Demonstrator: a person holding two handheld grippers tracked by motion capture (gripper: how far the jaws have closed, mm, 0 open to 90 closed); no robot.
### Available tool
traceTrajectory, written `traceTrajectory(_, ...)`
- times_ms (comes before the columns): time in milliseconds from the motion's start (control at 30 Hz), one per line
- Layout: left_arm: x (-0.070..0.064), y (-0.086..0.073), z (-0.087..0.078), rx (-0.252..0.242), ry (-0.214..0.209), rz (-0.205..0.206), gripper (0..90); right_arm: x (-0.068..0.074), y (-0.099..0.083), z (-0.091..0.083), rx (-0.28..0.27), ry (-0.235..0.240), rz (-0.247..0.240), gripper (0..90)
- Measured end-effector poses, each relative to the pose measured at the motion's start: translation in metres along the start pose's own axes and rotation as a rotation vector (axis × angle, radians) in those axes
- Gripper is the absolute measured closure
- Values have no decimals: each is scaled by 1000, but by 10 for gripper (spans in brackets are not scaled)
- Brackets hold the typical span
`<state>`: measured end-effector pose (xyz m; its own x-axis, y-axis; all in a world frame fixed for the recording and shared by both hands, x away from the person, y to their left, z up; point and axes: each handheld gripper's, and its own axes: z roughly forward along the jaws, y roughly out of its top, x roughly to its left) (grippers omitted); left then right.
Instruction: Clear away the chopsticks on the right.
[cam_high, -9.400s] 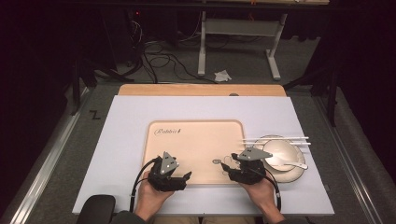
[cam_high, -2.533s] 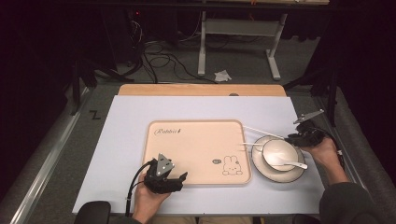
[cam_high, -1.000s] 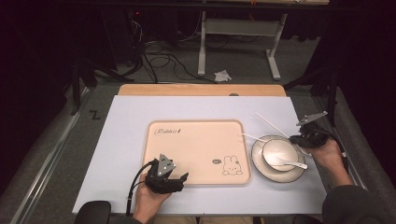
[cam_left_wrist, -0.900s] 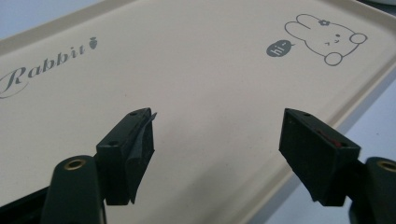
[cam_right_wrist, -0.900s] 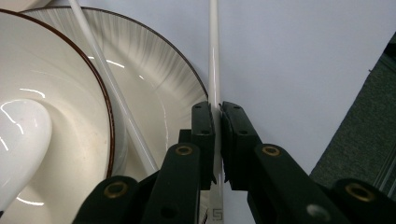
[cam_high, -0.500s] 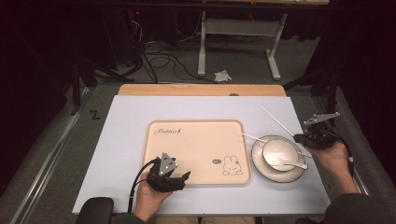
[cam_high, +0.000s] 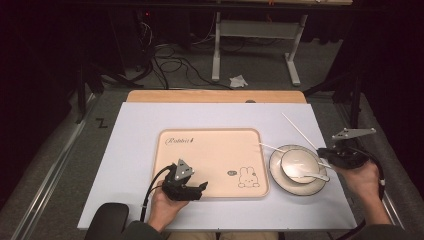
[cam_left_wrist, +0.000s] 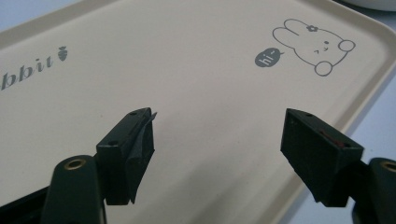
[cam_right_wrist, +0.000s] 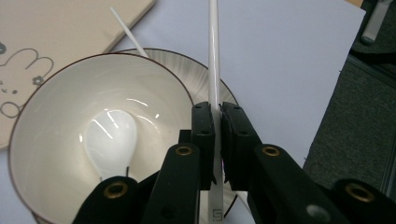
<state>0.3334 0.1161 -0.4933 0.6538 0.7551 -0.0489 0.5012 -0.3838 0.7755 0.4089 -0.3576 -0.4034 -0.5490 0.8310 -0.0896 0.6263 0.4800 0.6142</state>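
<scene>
Bottom of the high view first: the left gripper (cam_high: 186, 183) sits in the person's hand at lower centre-left, over the near edge of the beige tray (cam_high: 210, 150). In the left gripper view its jaws are spread wide with nothing between them, only bare tray below and the rabbit drawing (cam_left_wrist: 313, 44) at upper right of that frame.

Over to the right middle of the high view: the right gripper (cam_high: 336, 156) is just beside the plate (cam_high: 310, 187), at its right rim. In the right gripper view the jaws are pressed together on a white chopstick (cam_right_wrist: 214, 65), which runs straight up the frame over the white board (cam_high: 145, 130).

The bowl (cam_right_wrist: 42, 154) stands on the plate, a white spoon (cam_right_wrist: 109, 140) lying inside it. A second chopstick (cam_right_wrist: 128, 32) pokes out beyond the bowl toward the tray corner, upper left of that frame.
</scene>
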Motion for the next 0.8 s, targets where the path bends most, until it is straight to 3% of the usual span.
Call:
traceTrajectory(500,-3,6,14,18,-37,9,267,32,-15,-27,-44,2,25,860)
traceTrajectory(800,-3,9,11,7,-34,19,273,52,-15,-33,-52,13,22,860)
